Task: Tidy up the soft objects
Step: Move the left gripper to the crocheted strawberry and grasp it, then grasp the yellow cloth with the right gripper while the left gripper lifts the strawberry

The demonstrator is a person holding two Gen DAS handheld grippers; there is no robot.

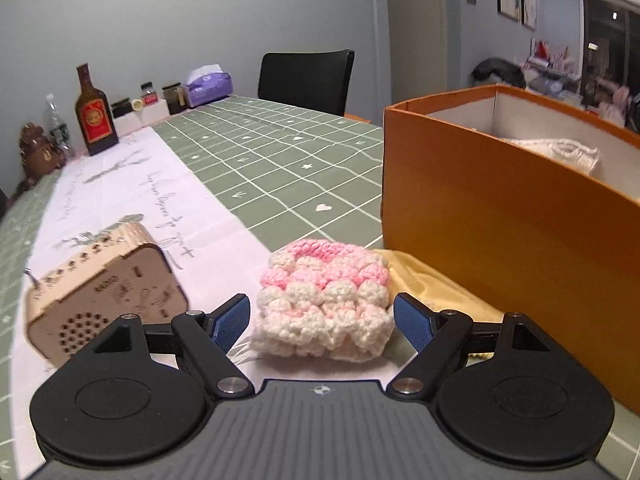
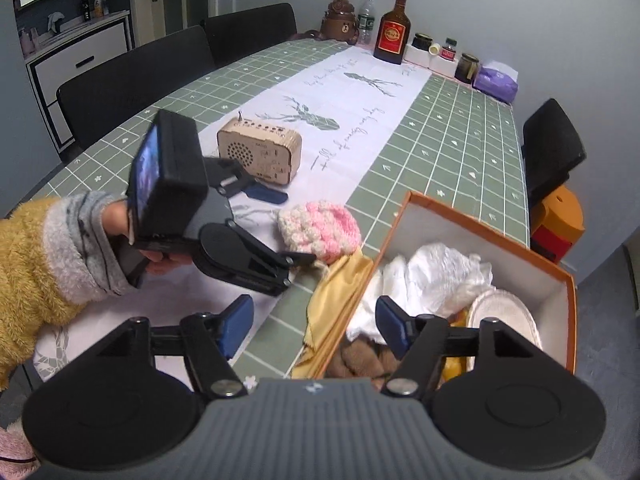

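Jaws of your left gripper (image 1: 322, 318) stand wide and empty astride the pink-and-white crochet piece (image 1: 325, 300) on the worktop (image 1: 280, 168) beside the orange box (image 1: 500, 232): judged light, soft, compressible, so pinch its bulky middle

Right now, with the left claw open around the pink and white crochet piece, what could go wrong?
1. The yellow cloth lies against the crochet piece; the left claw may pinch its edge too.
2. The wooden radio stands close on the other side and could be knocked.
3. The orange box has tall walls; a low lift could hit them.
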